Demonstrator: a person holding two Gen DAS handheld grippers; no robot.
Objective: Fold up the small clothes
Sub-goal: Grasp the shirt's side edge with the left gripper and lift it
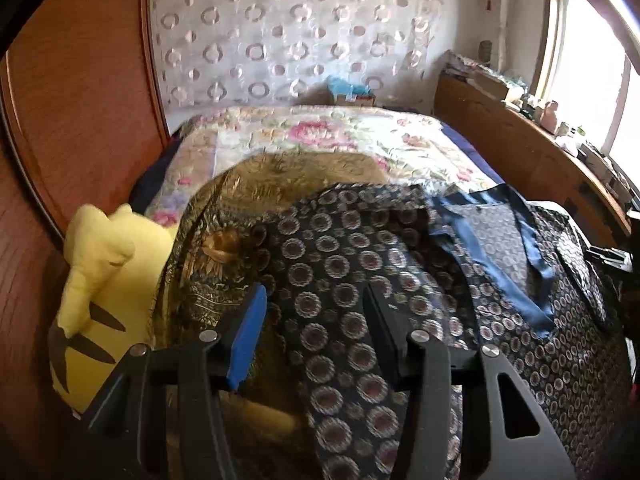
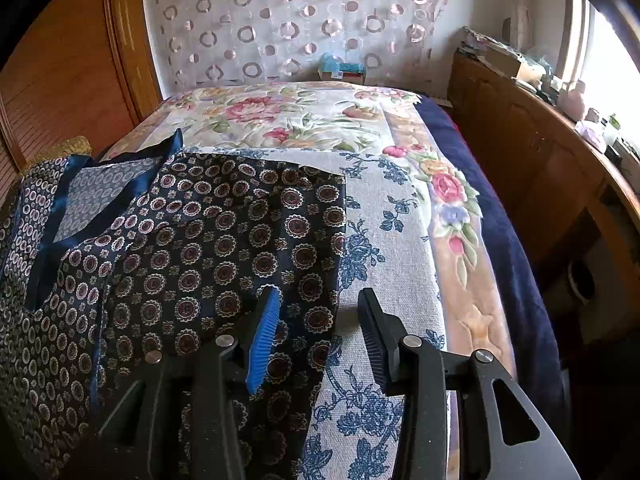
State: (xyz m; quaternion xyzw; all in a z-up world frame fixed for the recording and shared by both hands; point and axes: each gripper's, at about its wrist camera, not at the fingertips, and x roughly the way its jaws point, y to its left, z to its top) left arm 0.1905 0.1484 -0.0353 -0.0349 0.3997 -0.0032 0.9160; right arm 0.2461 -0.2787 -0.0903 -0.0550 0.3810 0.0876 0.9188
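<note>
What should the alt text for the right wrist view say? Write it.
An open hand-held gripper hovers over the right edge of a dark medallion-print shirt spread on a floral bedspread. Behind are a circle-patterned curtain and a wooden cabinet.

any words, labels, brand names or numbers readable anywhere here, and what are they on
No text can be read in either view.
Small box at the far end of the bed: a printed label shows, too small and blurred to read.
Clutter on the wooden sideboard by the window: packaging too blurred to read.
Patterned garment: medallion print only, no lettering.
Yellow plush toy: dark stripes only, no writing.
</note>
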